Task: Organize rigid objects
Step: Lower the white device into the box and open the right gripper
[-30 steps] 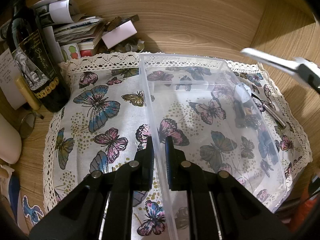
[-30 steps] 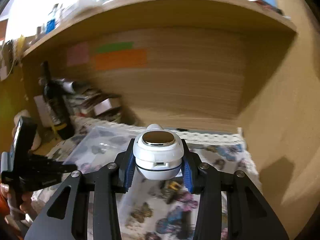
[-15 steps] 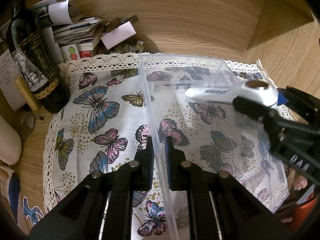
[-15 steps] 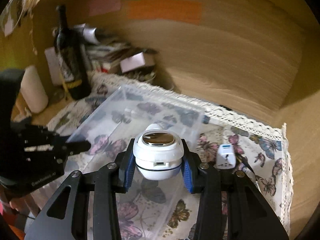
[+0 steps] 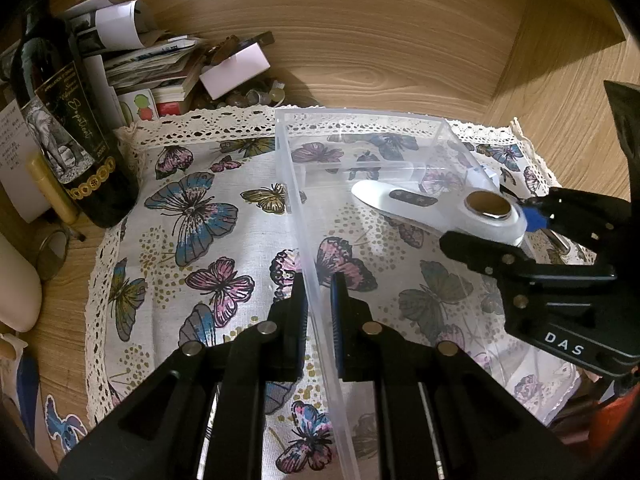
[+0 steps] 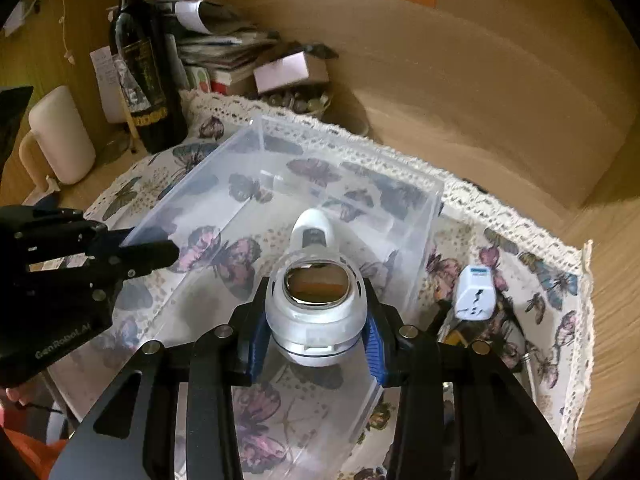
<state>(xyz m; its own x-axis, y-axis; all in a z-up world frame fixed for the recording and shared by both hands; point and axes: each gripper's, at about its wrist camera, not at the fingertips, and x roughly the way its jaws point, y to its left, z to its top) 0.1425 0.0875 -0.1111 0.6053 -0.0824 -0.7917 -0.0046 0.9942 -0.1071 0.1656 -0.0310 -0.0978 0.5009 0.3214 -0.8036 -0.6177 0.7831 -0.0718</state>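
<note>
We see our left gripper (image 5: 318, 300) closed tight on the near left wall of the clear rectangular plastic bin (image 5: 400, 118), one finger outside the wall and one inside. The bin stands on a white lace-edged cloth printed with butterflies (image 5: 192, 216), which covers the wooden counter (image 5: 52, 344).

Our right gripper (image 6: 316, 332) is clamped partway closed on the white elongated handheld device with a shiny oval metal disc on top (image 6: 318, 304); the blue pads (image 6: 374, 346) press on both sides of its thick rear end. The device is above the bin's open top, on the right side of it in the left wrist view (image 5: 440, 210). Its long axis runs along the gripper's fingers: the bulky end with the disc sits in the gripper, and the narrow tapered tip points away from us, towards the bin's far wall and slightly downward. We cannot tell whether the tip touches the bin floor.

A white travel plug adapter (image 6: 476, 298) lies on the cloth just outside the bin's right wall. A dark wine bottle (image 5: 68, 128) stands at the cloth's far left corner, beside a heap of papers and small boxes (image 5: 160, 64).
</note>
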